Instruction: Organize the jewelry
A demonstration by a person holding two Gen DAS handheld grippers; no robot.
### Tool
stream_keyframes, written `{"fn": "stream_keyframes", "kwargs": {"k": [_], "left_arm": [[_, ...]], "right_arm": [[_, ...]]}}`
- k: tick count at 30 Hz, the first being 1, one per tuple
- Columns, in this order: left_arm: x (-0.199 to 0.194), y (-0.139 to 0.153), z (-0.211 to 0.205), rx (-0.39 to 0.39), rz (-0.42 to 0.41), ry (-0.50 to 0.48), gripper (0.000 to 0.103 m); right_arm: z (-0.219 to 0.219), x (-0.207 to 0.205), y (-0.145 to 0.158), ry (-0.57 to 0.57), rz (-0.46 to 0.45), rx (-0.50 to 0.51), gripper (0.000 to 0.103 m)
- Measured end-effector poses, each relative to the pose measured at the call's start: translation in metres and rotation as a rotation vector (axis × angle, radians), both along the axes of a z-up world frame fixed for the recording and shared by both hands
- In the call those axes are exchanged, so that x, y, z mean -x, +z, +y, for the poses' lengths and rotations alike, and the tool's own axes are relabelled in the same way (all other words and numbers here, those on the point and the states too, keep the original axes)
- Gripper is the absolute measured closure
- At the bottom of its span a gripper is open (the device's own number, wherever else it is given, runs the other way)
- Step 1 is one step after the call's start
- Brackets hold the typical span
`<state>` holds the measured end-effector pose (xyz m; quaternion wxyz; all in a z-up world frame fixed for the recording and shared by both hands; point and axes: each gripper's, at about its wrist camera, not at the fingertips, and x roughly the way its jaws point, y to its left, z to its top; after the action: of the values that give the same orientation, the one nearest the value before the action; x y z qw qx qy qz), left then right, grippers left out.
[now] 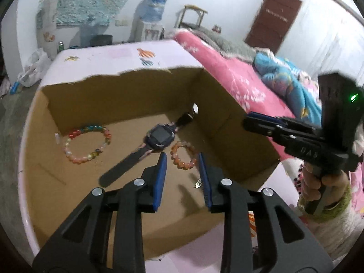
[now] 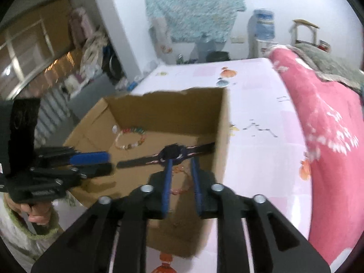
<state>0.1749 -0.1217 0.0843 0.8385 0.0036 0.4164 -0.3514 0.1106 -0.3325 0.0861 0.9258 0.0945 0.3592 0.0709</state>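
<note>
White walls close the room; a pale blue knitted cloth (image 2: 195, 6) hangs on the far one, with a water dispenser (image 1: 151, 18) standing on the floor to its right; a wooden stool (image 1: 192, 14) stands further right; a brown door (image 1: 271, 20) sits in the right wall; a bed with a pink quilt (image 2: 327, 122) runs along the right edge of the pale pink table (image 2: 261, 104); a barred window (image 2: 34, 52) glows on the left.

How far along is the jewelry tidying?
Done: the watch, the rainbow bead bracelet, the orange bead bracelet and a small clip lie in the cardboard box. In hand: nothing; both tongs, left and right, are empty. Left: nothing visible.
</note>
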Motion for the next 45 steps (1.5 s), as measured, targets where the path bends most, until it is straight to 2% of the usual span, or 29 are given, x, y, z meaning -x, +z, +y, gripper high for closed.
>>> {"fn": "stream_keyframes", "kwargs": {"k": [2,3,4,5,7,9,11,14,18,20,22,26,31,36,45], "left_arm": [[0.007,0.012,0.021,0.029,-0.035,0.034,0.063],[0.01,0.017,0.029,0.036,-0.05,0.049,0.054],[0.014,0.023,0.041,0.038,-0.08,0.081,0.043],[0.018,0.029,0.052,0.041,-0.107,0.11,0.038],[0.027,0.035,0.074,0.037,-0.155,0.173,0.021],[0.029,0.032,0.095,0.024,-0.157,0.245,0.016],[0.022,0.019,0.107,0.024,-0.098,0.291,0.015],[0.006,-0.013,0.12,0.022,0.069,0.385,0.015],[-0.005,-0.041,0.123,0.109,0.206,0.396,0.015],[-0.005,-0.047,0.12,0.162,0.254,0.36,0.014],[0.0,-0.047,0.117,0.133,0.226,0.378,0.014],[0.004,-0.046,0.109,0.105,0.202,0.391,0.015],[0.015,-0.042,0.116,0.123,0.216,0.377,0.014],[0.039,-0.041,0.126,0.14,0.226,0.358,0.015],[0.082,-0.043,0.135,0.154,0.21,0.348,0.014]], "right_arm": [[-0.012,0.014,0.002,-0.042,-0.018,-0.037,0.077],[-0.019,0.017,0.001,-0.062,-0.024,-0.056,0.073],[-0.027,0.022,0.0,-0.087,-0.031,-0.087,0.063],[-0.032,0.025,-0.002,-0.101,-0.032,-0.114,0.053],[-0.041,0.029,-0.011,-0.113,-0.013,-0.198,0.046],[-0.045,0.027,-0.026,-0.107,0.034,-0.285,0.042],[-0.046,0.021,-0.039,-0.108,0.077,-0.328,0.04],[-0.042,0.008,-0.058,-0.11,0.142,-0.367,0.04],[-0.028,-0.004,-0.066,-0.06,0.188,-0.39,0.04],[-0.016,-0.008,-0.063,-0.048,0.202,-0.348,0.032],[-0.003,-0.009,-0.058,-0.054,0.22,-0.255,0.032],[0.008,-0.007,-0.055,-0.073,0.229,-0.196,0.032],[0.016,0.008,-0.05,-0.082,0.246,-0.188,0.032],[0.027,0.042,-0.045,-0.101,0.262,-0.161,0.032],[0.031,0.096,-0.049,-0.135,0.268,-0.213,0.032]]}}
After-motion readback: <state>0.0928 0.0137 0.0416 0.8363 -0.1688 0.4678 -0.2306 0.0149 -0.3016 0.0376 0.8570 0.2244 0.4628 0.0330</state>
